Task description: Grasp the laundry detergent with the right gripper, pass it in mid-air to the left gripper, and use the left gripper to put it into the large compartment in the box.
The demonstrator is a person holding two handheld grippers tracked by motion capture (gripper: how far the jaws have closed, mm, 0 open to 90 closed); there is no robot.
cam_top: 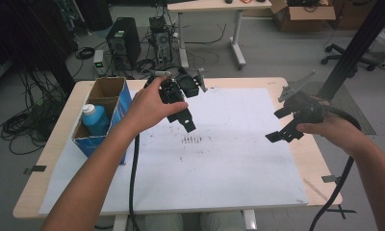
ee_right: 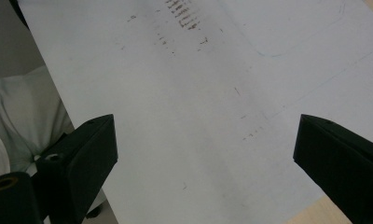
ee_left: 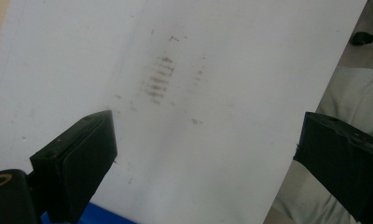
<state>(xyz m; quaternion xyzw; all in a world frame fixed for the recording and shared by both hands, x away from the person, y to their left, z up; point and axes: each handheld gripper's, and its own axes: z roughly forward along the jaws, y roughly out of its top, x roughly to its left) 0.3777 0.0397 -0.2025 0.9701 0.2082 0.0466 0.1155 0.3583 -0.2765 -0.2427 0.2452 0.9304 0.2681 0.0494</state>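
Note:
A wide white paper sheet (cam_top: 219,159) covers a light wooden table (cam_top: 320,168). My left gripper (cam_top: 183,120) hovers over the sheet's far left part, open, nothing between its jaws. In the left gripper view, the left gripper (ee_left: 205,154) looks down on a smudge of dark marks (ee_left: 157,80). My right gripper (cam_top: 279,130) is held above the sheet's right edge, also open and holding nothing. The right gripper (ee_right: 205,154) looks across the sheet toward the same marks (ee_right: 182,14).
An open blue-sided cardboard box (cam_top: 104,113) stands at the table's left, holding a blue bottle with a white cap (cam_top: 93,118). Beyond the table are a computer tower (cam_top: 123,41), tangled cables, another desk (cam_top: 214,7) and a black post (cam_top: 354,48) at right.

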